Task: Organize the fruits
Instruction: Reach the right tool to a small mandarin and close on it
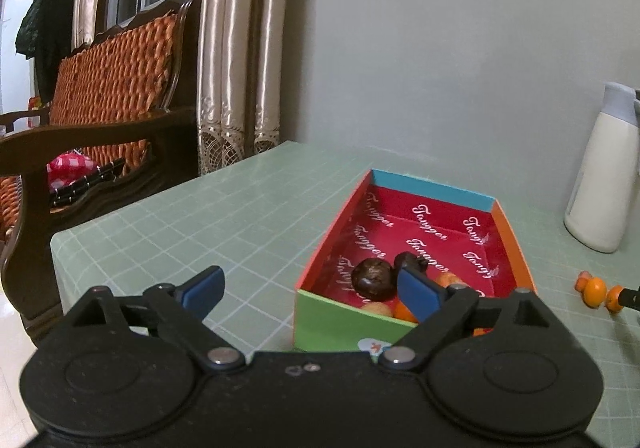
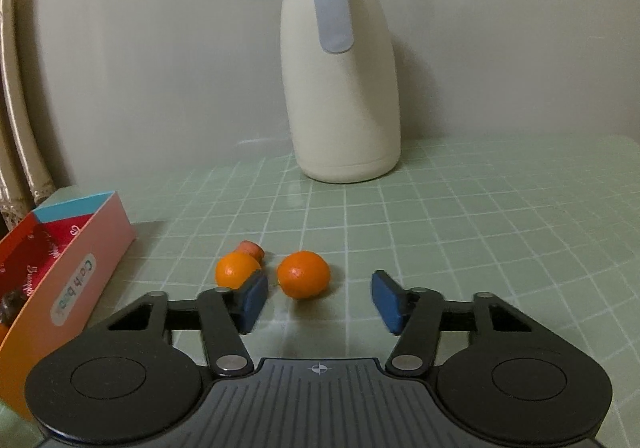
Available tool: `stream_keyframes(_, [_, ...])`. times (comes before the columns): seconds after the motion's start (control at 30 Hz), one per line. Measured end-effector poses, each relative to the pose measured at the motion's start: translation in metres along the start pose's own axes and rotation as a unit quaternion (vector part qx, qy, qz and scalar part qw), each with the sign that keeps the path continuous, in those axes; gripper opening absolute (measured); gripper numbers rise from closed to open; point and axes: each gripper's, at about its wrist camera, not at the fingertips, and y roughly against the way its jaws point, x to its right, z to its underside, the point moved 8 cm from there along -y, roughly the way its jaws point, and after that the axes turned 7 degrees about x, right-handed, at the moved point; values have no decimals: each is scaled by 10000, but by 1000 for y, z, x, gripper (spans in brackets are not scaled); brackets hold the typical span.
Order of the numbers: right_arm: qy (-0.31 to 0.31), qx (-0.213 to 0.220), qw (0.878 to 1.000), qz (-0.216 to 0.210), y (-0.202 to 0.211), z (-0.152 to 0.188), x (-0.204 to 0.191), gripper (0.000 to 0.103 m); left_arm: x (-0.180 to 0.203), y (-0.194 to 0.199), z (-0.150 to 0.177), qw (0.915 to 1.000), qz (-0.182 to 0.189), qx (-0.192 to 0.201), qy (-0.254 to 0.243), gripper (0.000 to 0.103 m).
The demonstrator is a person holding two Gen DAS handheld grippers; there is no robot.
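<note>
Fruit lies in two places on the green checked tablecloth (image 2: 460,216). Some sits inside the open cardboard box (image 1: 432,190), whose red lining bears white script: two dark, wrinkled round fruits (image 1: 372,277) show plainly near the front wall, with orange and pale fruits behind that wall, mostly cut off by it and by a blue pad, so their number cannot be told. The left gripper (image 1: 310,290) hangs by the box's near corner with its jaws spread wide and nothing between them; its right pad overlaps the box's inside in this view, but whether it touches any fruit is unclear.

Outside the box, in the right wrist view, one small orange (image 2: 304,274) lies on the cloth just ahead of the right gripper (image 2: 320,298), whose jaws stand partly apart with no pad on the fruit. A second orange (image 2: 236,268) sits just left of it, partly covered by the left pad, and behind that a small orange-pink thing (image 2: 251,248) is too hidden to name. The box's pink side (image 2: 80,268) runs off the left edge.

A cream jug (image 2: 340,88) with a grey lid stands near the wall, slightly blurred. A wooden chair (image 1: 116,88) and curtains (image 1: 240,40) fill the far left of the left wrist view.
</note>
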Motion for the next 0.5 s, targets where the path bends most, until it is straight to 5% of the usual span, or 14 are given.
stream_keyframes(0.33, [-117, -244, 9996, -83, -30, 0, -4, 50, -5, -4, 3, 9999, -95, -70, 7, 88])
stream_keyframes(0.43, [-205, -258, 9990, -296, -31, 0, -7, 33, -6, -4, 3, 9999, -106, -63, 6, 89])
stream_keyframes(0.5, [-163, -240, 9992, -261, -29, 1, -9, 33, -7, -5, 3, 9999, -123, -71, 23, 89])
